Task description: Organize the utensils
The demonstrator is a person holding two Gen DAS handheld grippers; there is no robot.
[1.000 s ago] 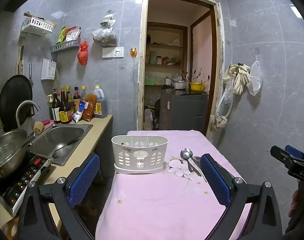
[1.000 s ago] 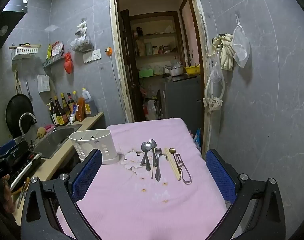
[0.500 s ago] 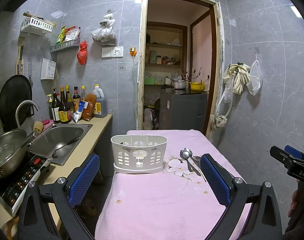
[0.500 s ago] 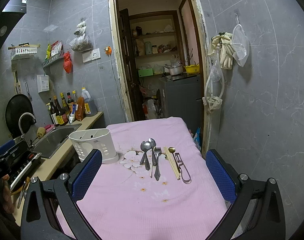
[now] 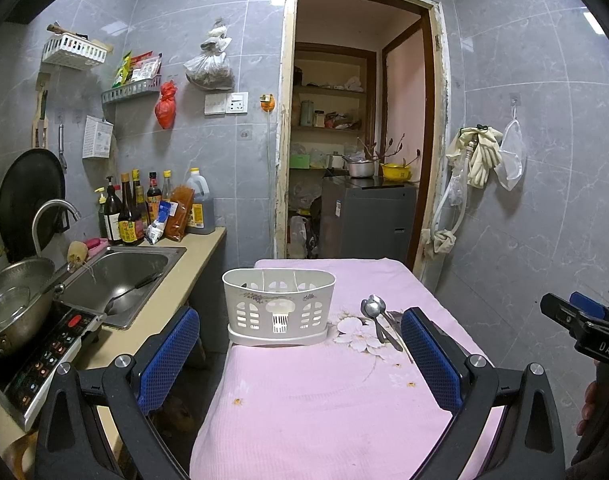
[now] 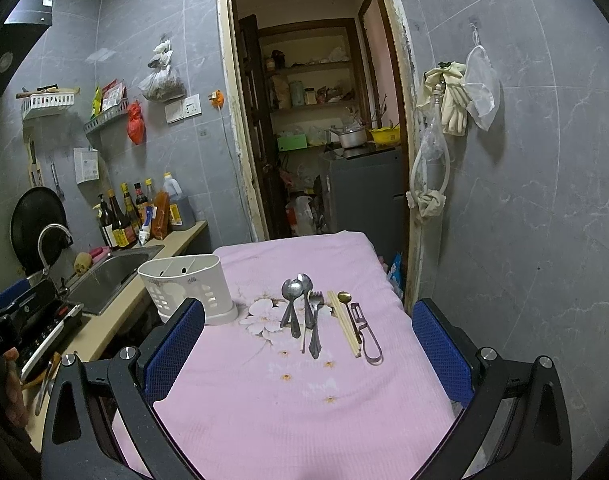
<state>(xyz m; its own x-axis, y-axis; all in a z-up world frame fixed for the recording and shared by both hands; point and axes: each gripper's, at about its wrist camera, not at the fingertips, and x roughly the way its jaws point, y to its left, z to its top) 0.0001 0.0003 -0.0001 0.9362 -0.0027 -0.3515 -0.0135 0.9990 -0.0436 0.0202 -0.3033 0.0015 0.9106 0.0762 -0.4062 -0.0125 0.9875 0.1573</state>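
Observation:
A white slotted utensil caddy (image 5: 279, 307) (image 6: 187, 289) stands empty on the pink tablecloth (image 6: 304, 392), at its left side. To its right lie two steel spoons (image 6: 294, 298) (image 5: 374, 312), a fork (image 6: 314, 326), a pair of chopsticks (image 6: 344, 326), a small gold spoon (image 6: 344, 298) and a peeler (image 6: 366, 338). My left gripper (image 5: 300, 356) is open, held above the near cloth and facing the caddy. My right gripper (image 6: 308, 356) is open too, short of the utensil row, with nothing between its blue pads.
A counter on the left holds a sink (image 5: 120, 276), sauce bottles (image 5: 136, 212), an induction hob (image 5: 44, 352) and a steel pot (image 5: 12, 300). An open doorway (image 5: 360, 120) lies beyond the table. A tiled wall (image 6: 524, 200) runs close along the table's right.
Both grippers have drifted very slightly; the views are almost the same. Nothing on the table has moved.

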